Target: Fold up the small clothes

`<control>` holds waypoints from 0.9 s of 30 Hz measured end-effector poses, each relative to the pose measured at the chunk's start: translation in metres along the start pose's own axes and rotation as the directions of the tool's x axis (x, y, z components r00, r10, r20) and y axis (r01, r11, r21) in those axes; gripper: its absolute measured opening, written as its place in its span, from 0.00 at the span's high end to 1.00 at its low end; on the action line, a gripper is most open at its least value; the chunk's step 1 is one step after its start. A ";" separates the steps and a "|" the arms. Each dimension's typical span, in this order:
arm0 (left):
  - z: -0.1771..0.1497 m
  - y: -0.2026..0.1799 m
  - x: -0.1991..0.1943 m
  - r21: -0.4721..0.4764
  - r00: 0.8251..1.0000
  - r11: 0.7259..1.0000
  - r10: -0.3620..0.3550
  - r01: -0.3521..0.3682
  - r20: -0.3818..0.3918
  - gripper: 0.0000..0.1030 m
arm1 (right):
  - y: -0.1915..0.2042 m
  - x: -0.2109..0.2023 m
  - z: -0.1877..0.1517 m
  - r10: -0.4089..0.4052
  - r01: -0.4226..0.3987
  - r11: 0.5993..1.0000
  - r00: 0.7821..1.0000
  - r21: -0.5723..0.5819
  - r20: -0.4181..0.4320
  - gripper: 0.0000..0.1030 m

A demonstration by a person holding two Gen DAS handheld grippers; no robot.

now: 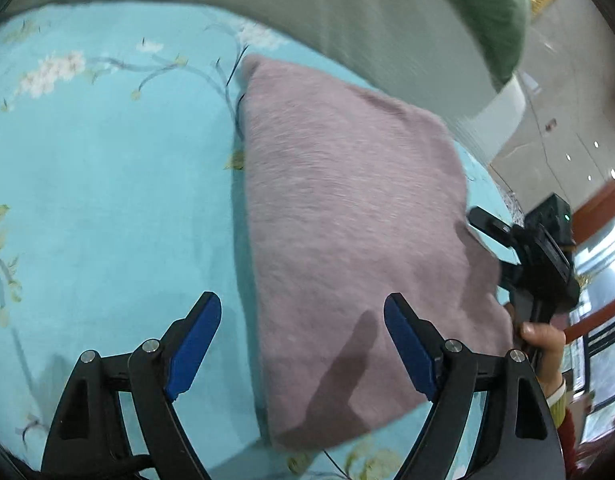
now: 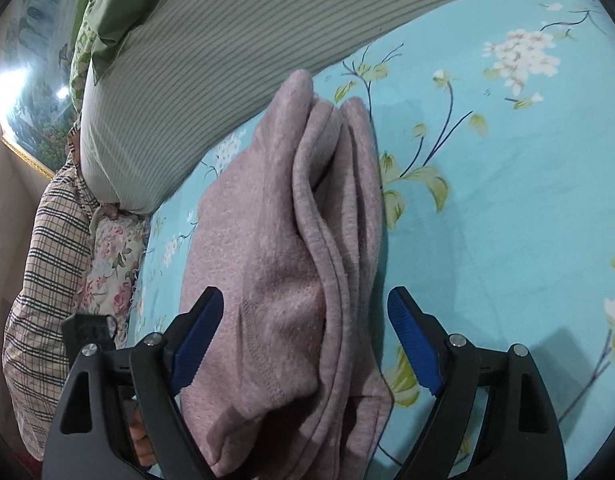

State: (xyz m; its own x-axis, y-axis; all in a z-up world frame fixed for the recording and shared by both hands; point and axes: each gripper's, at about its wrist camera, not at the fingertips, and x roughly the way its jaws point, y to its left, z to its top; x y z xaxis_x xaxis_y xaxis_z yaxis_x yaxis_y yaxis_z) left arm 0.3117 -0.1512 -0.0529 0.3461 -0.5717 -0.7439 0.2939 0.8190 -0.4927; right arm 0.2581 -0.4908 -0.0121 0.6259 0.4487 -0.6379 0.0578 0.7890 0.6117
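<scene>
A mauve knit garment [image 1: 347, 216] lies folded into a thick stack on the turquoise floral bedsheet [image 1: 107, 184]. My left gripper [image 1: 303, 312] is open and empty, its jaws straddling the garment's left edge from above. In the right wrist view the garment [image 2: 283, 248] shows several stacked layers along its right edge. My right gripper [image 2: 305, 308] is open, its blue pads on either side of the stack without closing on it. The right gripper body [image 1: 539, 268] also shows at the garment's right edge in the left wrist view.
A grey-green striped quilt [image 2: 211, 60] runs along the far side of the bed. A green pillow [image 1: 487, 4], a plaid cloth [image 2: 47, 272] and a floral cushion [image 2: 115, 264] lie beyond the garment. The bed edge and tiled floor [image 1: 555, 120] are at the right.
</scene>
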 end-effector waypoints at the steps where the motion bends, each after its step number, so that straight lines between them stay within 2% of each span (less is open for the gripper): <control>1: 0.004 0.002 0.006 -0.012 1.000 1.000 -0.002 0.002 -0.009 0.18 | 0.000 0.004 0.000 -0.010 0.010 1.000 1.000 -0.002 -0.010 0.18; 5: 0.019 0.009 0.024 -0.032 0.999 0.999 -0.035 0.034 -0.016 0.15 | 0.003 0.016 0.000 -0.032 0.032 0.999 0.999 -0.012 -0.004 0.19; 7: 0.023 0.003 0.030 -0.021 0.998 0.999 -0.048 0.048 -0.027 0.14 | 0.011 0.027 -0.002 -0.026 0.026 1.000 0.999 0.001 -0.045 0.50; 8: 0.024 0.003 0.029 -0.016 0.998 0.998 -0.053 0.053 -0.027 0.16 | 0.015 0.026 -0.004 -0.044 0.044 0.999 0.998 0.010 -0.037 0.54; 9: 0.026 0.002 0.030 -0.008 0.998 0.998 -0.061 0.060 -0.024 0.30 | 0.020 0.024 -0.004 -0.054 0.054 0.999 0.998 0.005 -0.029 0.61; 10: 0.028 0.000 0.032 0.000 0.997 0.997 -0.076 0.076 -0.028 0.46 | 0.028 0.019 -0.007 -0.045 0.045 0.999 0.999 0.001 -0.014 0.64; 11: 0.028 -0.001 0.032 0.007 0.998 0.998 -0.057 0.057 -0.026 0.50 | 0.033 0.015 -0.009 -0.024 0.024 1.000 1.000 0.004 -0.004 0.65; 12: 0.028 -0.002 0.026 0.016 0.998 0.998 -0.054 0.054 -0.010 0.61 | 0.043 0.010 -0.012 0.005 -0.005 1.000 1.000 0.000 0.008 0.65; 13: 0.024 -0.003 0.018 0.018 0.998 0.998 -0.068 0.068 0.002 0.64 | 0.055 0.007 -0.017 0.025 -0.025 1.000 1.000 -0.016 0.010 0.66; 16: 0.020 -0.005 -0.014 0.025 0.992 0.994 -0.108 0.106 0.063 0.65 | 0.100 0.009 -0.041 0.093 -0.094 0.992 0.996 -0.088 -0.014 0.66; 19: -0.001 0.005 -0.072 0.056 0.987 0.997 -0.069 0.061 0.147 0.65 | 0.132 0.024 -0.067 0.168 -0.174 0.977 0.984 -0.119 -0.059 0.66; 21: -0.014 0.021 -0.106 0.047 0.982 0.998 -0.043 0.035 0.184 0.65 | 0.153 0.041 -0.086 0.228 -0.239 0.963 0.969 -0.123 -0.097 0.66; 25: -0.047 0.058 -0.166 -0.001 0.972 1.000 0.019 -0.019 0.236 0.65 | 0.184 0.073 -0.117 0.277 -0.301 0.945 0.945 -0.131 -0.174 0.66; 27: -0.064 0.076 -0.188 -0.019 0.967 0.999 0.050 -0.047 0.251 0.65 | 0.195 0.081 -0.129 0.271 -0.302 0.941 0.942 -0.150 -0.198 0.66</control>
State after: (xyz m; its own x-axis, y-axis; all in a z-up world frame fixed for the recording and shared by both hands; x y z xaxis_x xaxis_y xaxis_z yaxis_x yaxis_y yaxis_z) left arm 0.2116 0.0214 0.0204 0.5732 -0.5238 -0.6302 0.2603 0.8456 -0.4661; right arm 0.2201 -0.2463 -0.0045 0.4515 0.7194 -0.5278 -0.2511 0.6701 0.6985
